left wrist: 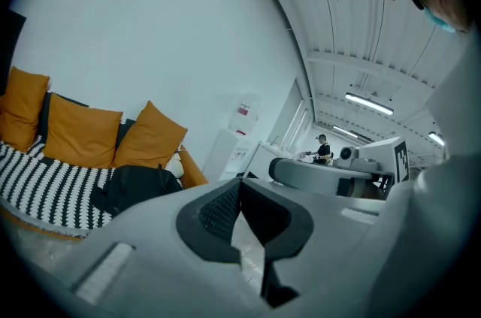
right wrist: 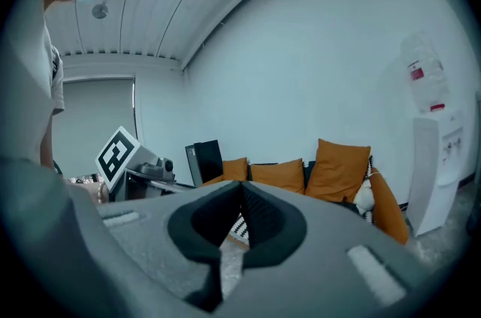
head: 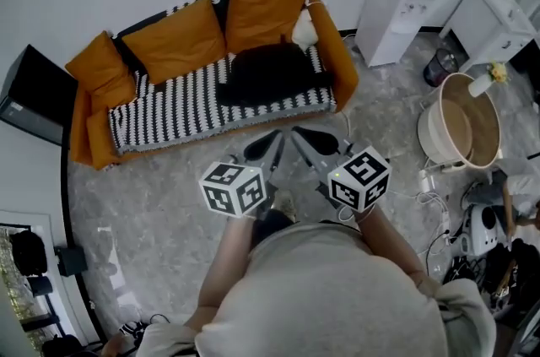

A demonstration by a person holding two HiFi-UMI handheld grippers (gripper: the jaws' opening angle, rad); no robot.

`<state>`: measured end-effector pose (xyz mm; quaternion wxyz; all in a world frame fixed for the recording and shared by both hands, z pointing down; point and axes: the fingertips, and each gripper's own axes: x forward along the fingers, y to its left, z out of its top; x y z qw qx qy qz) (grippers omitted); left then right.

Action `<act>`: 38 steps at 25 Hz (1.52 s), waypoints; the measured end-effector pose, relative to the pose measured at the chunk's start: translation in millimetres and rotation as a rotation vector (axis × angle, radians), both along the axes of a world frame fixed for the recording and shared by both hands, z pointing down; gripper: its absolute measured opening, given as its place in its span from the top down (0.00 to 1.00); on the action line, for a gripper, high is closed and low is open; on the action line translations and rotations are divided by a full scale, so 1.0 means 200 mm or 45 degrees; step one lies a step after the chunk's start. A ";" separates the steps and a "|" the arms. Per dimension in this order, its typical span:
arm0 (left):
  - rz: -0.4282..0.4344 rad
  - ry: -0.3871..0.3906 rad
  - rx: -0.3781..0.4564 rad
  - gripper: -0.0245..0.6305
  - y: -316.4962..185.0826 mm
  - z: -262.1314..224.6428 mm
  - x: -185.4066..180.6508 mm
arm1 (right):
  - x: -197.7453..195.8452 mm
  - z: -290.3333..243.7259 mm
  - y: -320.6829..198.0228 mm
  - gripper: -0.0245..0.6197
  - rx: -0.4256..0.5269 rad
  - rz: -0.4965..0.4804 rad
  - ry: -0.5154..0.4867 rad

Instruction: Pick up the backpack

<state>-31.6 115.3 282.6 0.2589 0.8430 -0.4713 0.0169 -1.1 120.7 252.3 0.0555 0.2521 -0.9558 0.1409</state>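
The black backpack [head: 270,73] lies on the right half of the striped seat of an orange sofa [head: 342,60]. In the left gripper view the backpack [left wrist: 135,187] sits below the orange cushions. Both grippers are held side by side over the floor just in front of the sofa, pointing at it and apart from the backpack. My left gripper [head: 274,138] is shut with nothing in it, its jaws meeting at the tip [left wrist: 240,181]. My right gripper [head: 297,134] is shut and empty too [right wrist: 242,187]. In the right gripper view its jaws hide most of the sofa seat.
Several orange cushions [head: 177,39] lean on the sofa back. A white water dispenser [head: 396,9] and a dark bin [head: 439,67] stand to the right. A round beige tub [head: 460,127] and loose cables [head: 439,199] lie on the floor at right. A black screen [head: 34,85] is at left.
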 end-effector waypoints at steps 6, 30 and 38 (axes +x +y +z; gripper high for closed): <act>0.039 0.007 -0.002 0.95 -0.25 0.02 -0.14 | -0.13 0.02 -0.25 0.96 0.013 0.063 0.039; -0.085 0.081 -0.081 0.95 -1.07 0.21 -0.36 | -0.29 0.20 -1.10 0.96 -0.128 0.002 0.055; -0.131 0.060 -0.068 0.95 -1.54 0.19 -0.31 | -0.22 0.23 -1.58 0.96 -0.163 -0.025 0.047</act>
